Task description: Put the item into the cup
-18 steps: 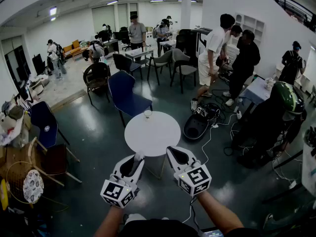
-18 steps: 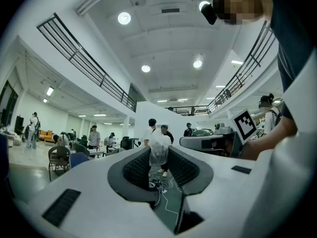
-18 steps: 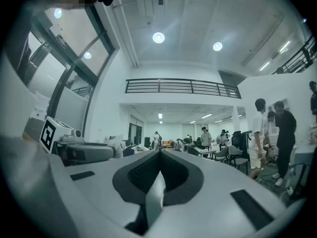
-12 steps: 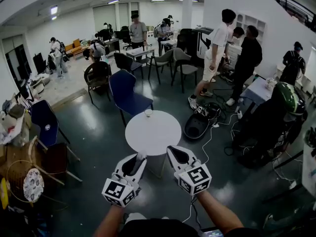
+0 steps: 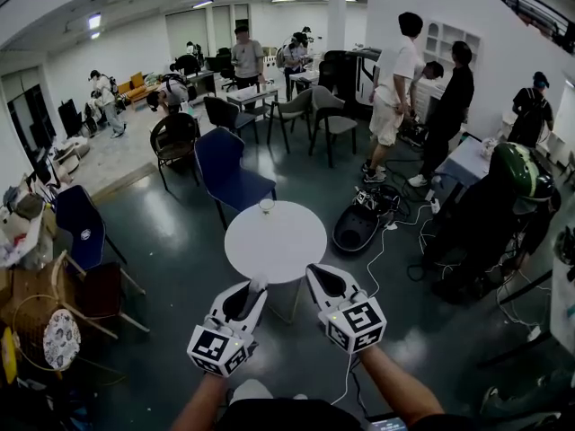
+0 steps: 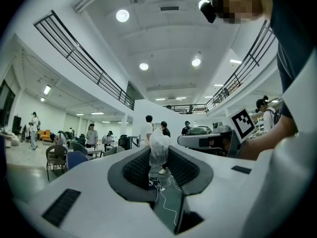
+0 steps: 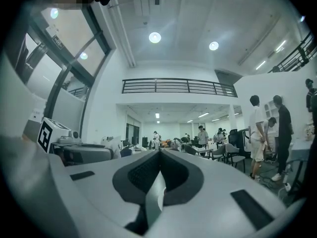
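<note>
A small clear cup (image 5: 267, 206) stands at the far edge of the round white table (image 5: 269, 250). My left gripper (image 5: 252, 290) hovers over the table's near edge, shut on a crumpled white item (image 5: 257, 285). In the left gripper view the item (image 6: 159, 146) stands upright between the dark pads (image 6: 136, 168). Beside it, my right gripper (image 5: 313, 270) is shut with nothing in it; its jaws meet at the tip (image 7: 159, 152) in the right gripper view. Both grippers are well short of the cup.
A blue chair (image 5: 226, 169) stands just behind the table. A black case (image 5: 358, 227) and white cables (image 5: 386, 241) lie on the floor to the right. Several people stand and sit farther back. Chairs and clutter (image 5: 54, 268) fill the left side.
Both grippers stay almost where they were, the left still gripping the white item. The person in the white shirt at the back has stepped a little.
</note>
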Available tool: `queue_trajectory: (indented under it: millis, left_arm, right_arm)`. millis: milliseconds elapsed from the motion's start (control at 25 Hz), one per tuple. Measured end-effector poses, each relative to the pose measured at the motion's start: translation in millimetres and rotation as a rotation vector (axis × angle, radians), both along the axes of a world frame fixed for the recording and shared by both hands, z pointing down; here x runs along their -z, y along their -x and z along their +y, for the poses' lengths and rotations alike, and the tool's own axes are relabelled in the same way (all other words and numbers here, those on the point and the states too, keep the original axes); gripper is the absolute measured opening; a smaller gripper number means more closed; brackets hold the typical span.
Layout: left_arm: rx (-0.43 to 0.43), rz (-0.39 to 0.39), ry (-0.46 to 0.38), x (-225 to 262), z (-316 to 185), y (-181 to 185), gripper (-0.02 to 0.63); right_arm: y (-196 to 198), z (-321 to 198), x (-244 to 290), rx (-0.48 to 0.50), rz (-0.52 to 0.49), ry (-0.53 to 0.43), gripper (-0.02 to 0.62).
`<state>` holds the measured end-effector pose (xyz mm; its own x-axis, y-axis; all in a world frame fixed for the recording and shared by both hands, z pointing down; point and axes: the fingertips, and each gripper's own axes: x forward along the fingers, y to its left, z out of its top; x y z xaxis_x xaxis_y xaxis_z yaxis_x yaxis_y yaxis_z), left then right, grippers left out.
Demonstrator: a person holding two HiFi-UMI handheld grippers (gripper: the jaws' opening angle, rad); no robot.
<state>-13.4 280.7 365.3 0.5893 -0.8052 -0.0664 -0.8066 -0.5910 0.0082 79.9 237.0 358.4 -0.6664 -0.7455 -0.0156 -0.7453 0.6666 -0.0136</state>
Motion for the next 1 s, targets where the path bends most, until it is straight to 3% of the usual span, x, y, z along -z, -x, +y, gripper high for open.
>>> queue_trajectory:
  millis: [560,1000]
  left_arm:
    - [0.013,-0.001,0.026,-14,-30,1,0.117]
    - [0.034,-0.008,0.056,-32,-81,13,0.117]
  right_arm:
    - [-8,-31,-7,-0.001,-0.005,0.019,0.017]
    - [-1,-85,-19,-0.014,-0.015,0.045,0.017]
